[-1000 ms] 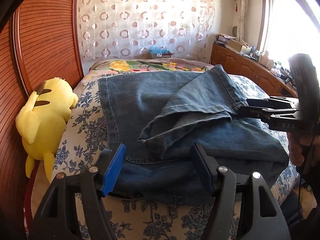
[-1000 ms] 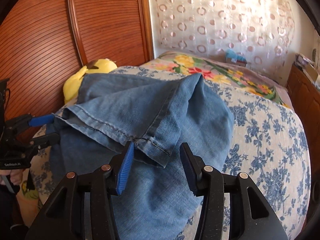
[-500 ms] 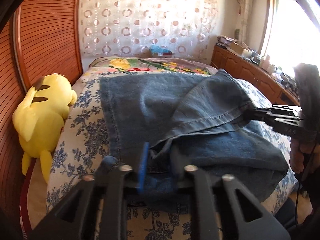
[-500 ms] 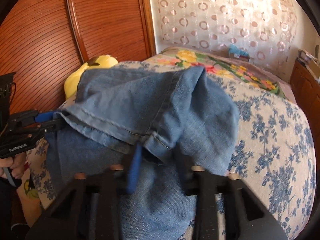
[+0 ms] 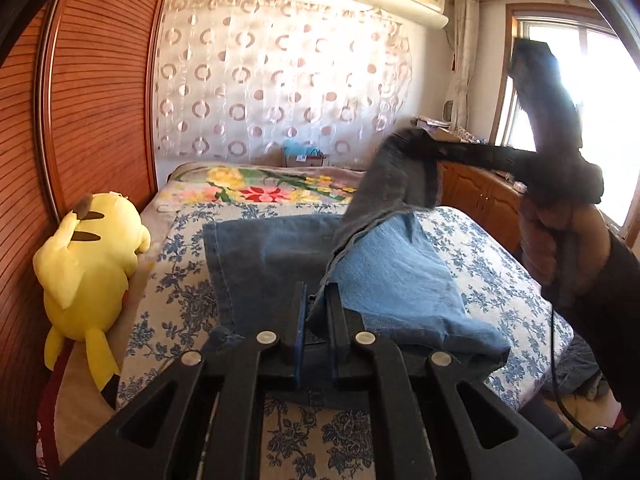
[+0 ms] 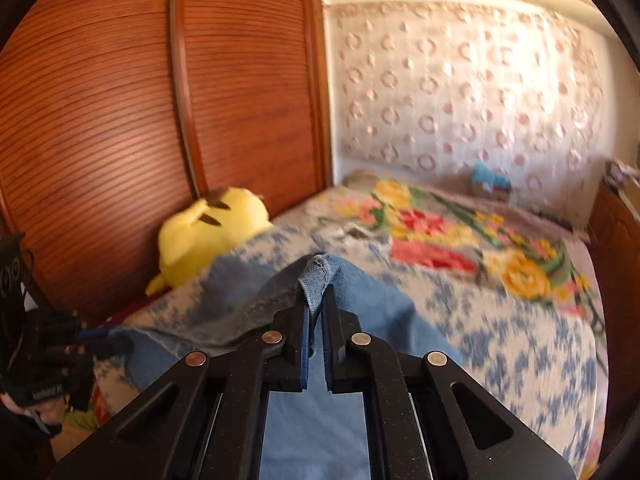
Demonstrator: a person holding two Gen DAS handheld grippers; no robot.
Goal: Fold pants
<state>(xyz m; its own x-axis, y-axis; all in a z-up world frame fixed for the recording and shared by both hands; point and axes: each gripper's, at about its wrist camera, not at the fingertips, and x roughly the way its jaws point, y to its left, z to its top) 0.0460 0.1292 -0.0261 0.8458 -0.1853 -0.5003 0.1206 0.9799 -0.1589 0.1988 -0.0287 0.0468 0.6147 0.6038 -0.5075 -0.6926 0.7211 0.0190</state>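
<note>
My left gripper [image 5: 316, 304] is clamped on a hem corner of the blue denim pants [image 5: 384, 280], its jaws having just closed on the cloth. My right gripper [image 6: 316, 300] pinches the other hem corner, raised above the blue-flowered white bedspread [image 5: 176, 304], where the rest of the pants lie. A yellow plush toy [image 5: 88, 256] rests beside the ribbed wooden wardrobe door [image 6: 120, 120].

blur: right wrist view smeared, bedspread [image 6: 520, 332] print and curtain [image 6: 472, 92] rings soft | hidden: jeans [image 5: 276, 264] near edge behind left gripper [image 5: 316, 312] | cut off: plush toy [image 6: 208, 236] lower body behind denim | unreadable: boxes on far cabinet [image 5: 480, 192]
</note>
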